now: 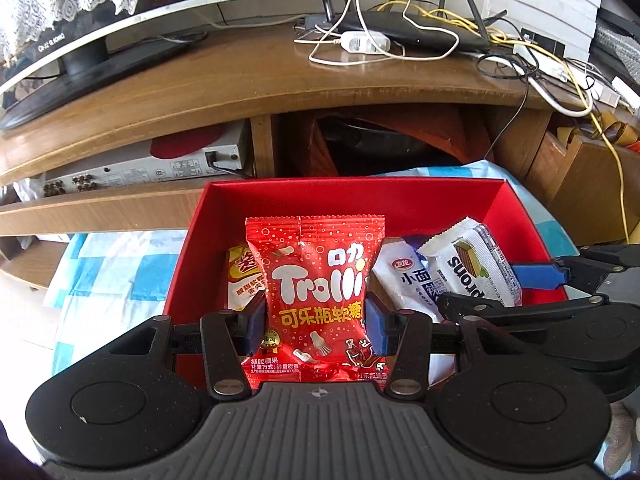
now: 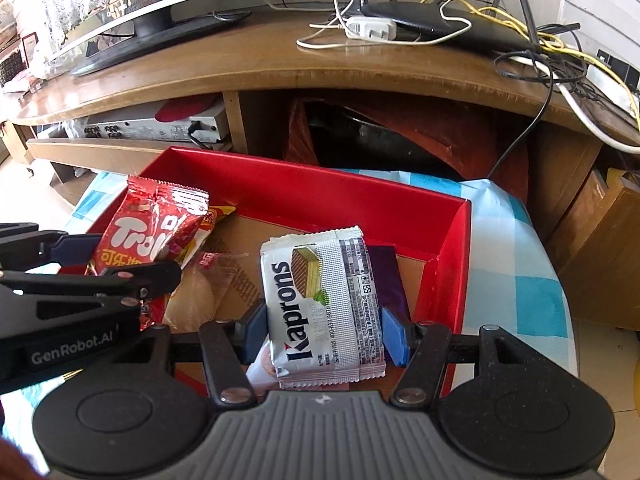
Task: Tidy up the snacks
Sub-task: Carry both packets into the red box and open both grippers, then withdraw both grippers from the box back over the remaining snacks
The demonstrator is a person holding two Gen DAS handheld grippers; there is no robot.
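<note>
My left gripper is shut on a red Trolli gummy bag, held upright over the red box. The same bag shows at the left of the right wrist view, between the left gripper's fingers. My right gripper is shut on a white Kaprons wafer pack above the red box. In the left wrist view that pack hangs at the right with the right gripper's blue fingertip beside it. A yellow packet and a white packet lie in the box.
The box sits on a blue-and-white checked cloth. Behind it stands a wooden TV stand with a monitor base, a router, a white adapter and tangled cables. A silver player fills the shelf.
</note>
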